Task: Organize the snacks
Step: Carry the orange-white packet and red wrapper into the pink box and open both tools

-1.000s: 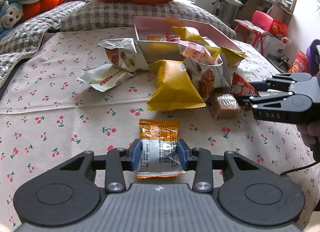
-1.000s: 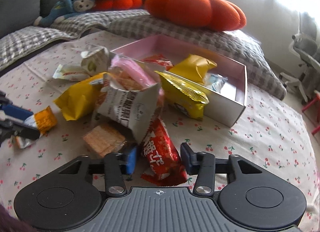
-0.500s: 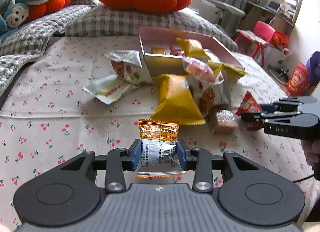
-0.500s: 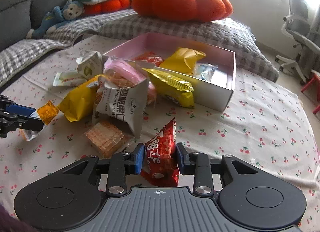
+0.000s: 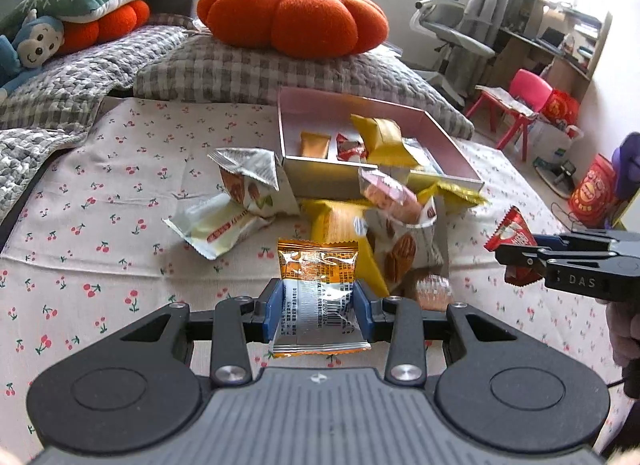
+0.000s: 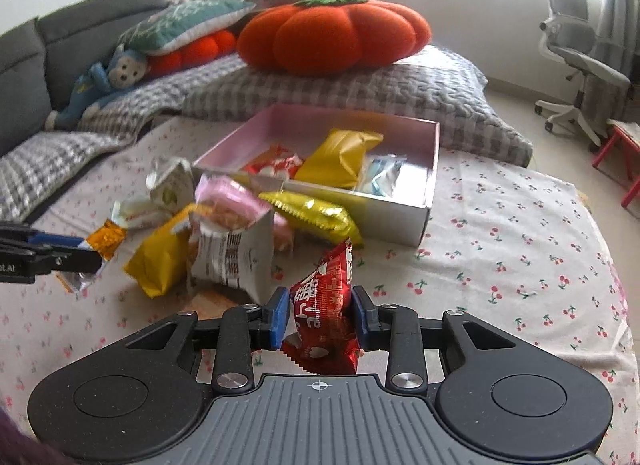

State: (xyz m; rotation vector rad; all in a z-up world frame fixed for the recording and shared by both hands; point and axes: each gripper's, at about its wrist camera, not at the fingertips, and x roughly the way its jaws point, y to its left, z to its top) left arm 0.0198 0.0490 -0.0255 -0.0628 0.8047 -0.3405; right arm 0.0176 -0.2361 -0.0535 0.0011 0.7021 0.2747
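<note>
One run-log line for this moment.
left gripper: shut on orange packet | right gripper: shut on red packet | pink box: partly filled | both packets unplaced

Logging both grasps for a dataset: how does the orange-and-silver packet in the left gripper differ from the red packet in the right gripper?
The orange-and-silver foil packet lies flat with its printed back up; the red foil packet stands on edge, tilted. The orange-and-silver packet has a clear window at its top, while the red packet is opaque with white characters. Each is clamped at its sides, by the left gripper and the right gripper, short of the pink box.
</note>
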